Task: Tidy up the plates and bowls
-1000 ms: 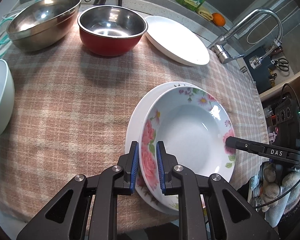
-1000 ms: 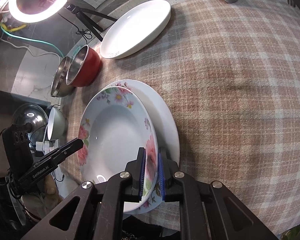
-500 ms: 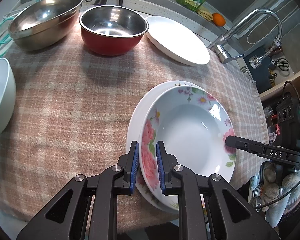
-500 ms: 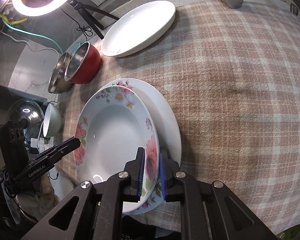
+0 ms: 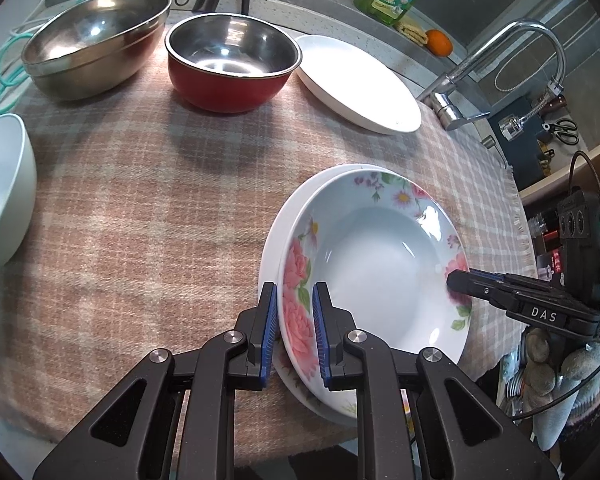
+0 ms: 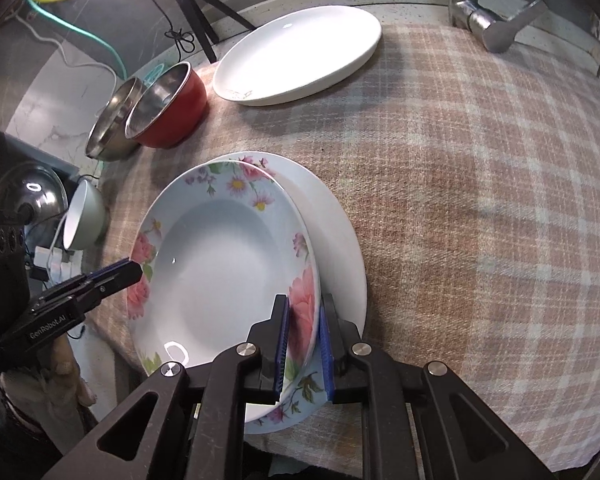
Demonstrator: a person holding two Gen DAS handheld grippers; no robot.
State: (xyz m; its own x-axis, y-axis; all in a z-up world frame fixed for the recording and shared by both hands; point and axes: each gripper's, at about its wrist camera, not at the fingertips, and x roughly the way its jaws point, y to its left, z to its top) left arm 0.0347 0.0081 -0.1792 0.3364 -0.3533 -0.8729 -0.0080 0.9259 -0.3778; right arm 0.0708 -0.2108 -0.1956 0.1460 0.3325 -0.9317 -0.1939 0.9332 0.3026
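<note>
left wrist view: the floral plate (image 5: 380, 264) sits stacked on a white plate (image 5: 272, 248) at the table's near edge, both grippers' fingers pinching its rim, right gripper (image 6: 303, 344) slightly loosened lately, suggesting release is near.

Both wrist views look steeply down, sharing the floral plate (image 5: 374, 268) closely.

Black gripper (image 5: 294, 322), blue pads (image 5: 269, 330)
</note>
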